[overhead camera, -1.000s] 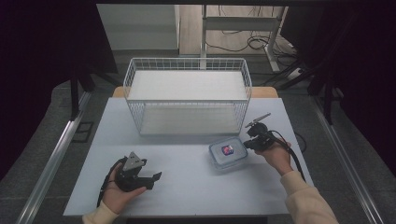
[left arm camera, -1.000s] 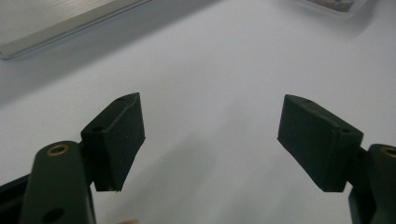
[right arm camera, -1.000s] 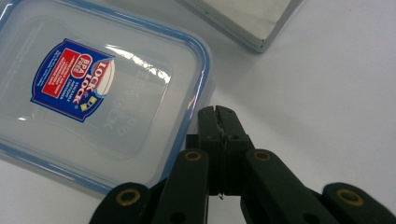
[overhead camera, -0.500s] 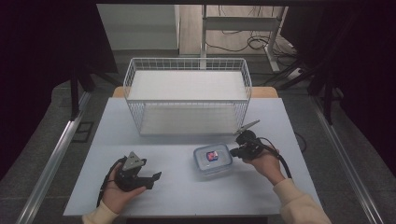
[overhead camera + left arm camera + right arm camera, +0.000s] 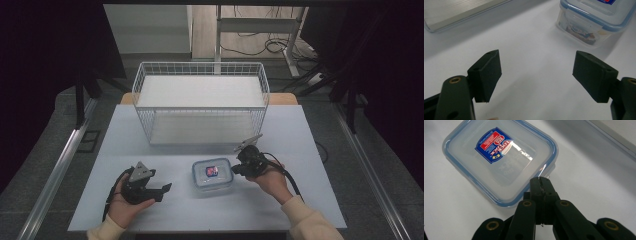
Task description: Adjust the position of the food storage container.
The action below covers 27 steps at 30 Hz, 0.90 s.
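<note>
High view overhead facing forward-down, two gripper views close, all sharing the container (image 5: 212,173).

Table (image 5: 150,135) brightly lit, surroundings dark; glare on container lid (image 5: 521,152); close views slightly soft.

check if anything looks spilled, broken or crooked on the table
Nothing stands out. The lidded container sits flat on the table, lid on, slightly turned against the table edge. The wire basket stands upright behind it.

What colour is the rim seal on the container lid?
Blue, running round the clear lid of the container; the right gripper view shows it best.
</note>
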Each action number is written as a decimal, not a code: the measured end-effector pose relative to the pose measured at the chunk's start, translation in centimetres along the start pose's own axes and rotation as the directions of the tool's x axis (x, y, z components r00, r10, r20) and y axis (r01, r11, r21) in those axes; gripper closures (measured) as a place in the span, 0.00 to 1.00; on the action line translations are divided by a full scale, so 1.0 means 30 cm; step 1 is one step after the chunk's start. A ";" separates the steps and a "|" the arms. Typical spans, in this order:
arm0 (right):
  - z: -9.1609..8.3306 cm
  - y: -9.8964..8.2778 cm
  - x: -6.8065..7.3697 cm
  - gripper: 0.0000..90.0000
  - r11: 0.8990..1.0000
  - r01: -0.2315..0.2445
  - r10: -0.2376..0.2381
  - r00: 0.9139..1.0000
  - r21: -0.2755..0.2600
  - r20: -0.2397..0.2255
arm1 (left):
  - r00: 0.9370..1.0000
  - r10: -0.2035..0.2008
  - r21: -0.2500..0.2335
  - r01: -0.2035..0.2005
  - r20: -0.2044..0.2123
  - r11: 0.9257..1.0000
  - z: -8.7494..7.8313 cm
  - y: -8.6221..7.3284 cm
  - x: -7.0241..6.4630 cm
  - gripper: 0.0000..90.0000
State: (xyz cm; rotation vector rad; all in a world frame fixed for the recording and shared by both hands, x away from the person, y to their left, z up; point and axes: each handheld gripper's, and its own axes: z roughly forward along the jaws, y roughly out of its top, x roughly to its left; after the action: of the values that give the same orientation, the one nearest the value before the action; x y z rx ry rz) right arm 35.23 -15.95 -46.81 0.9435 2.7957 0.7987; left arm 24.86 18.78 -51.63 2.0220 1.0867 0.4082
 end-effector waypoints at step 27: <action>-0.004 -0.045 0.042 0.99 0.998 0.008 -0.009 1.000 -0.060 -0.015 | 0.999 -0.043 -0.020 0.043 0.015 0.999 -0.004 0.000 0.009 0.24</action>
State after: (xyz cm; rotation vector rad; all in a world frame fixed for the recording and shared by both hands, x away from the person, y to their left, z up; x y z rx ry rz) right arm 33.45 -16.16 -47.28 0.9187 2.7694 0.8868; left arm 24.93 19.07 -51.58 1.9771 1.1105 0.3801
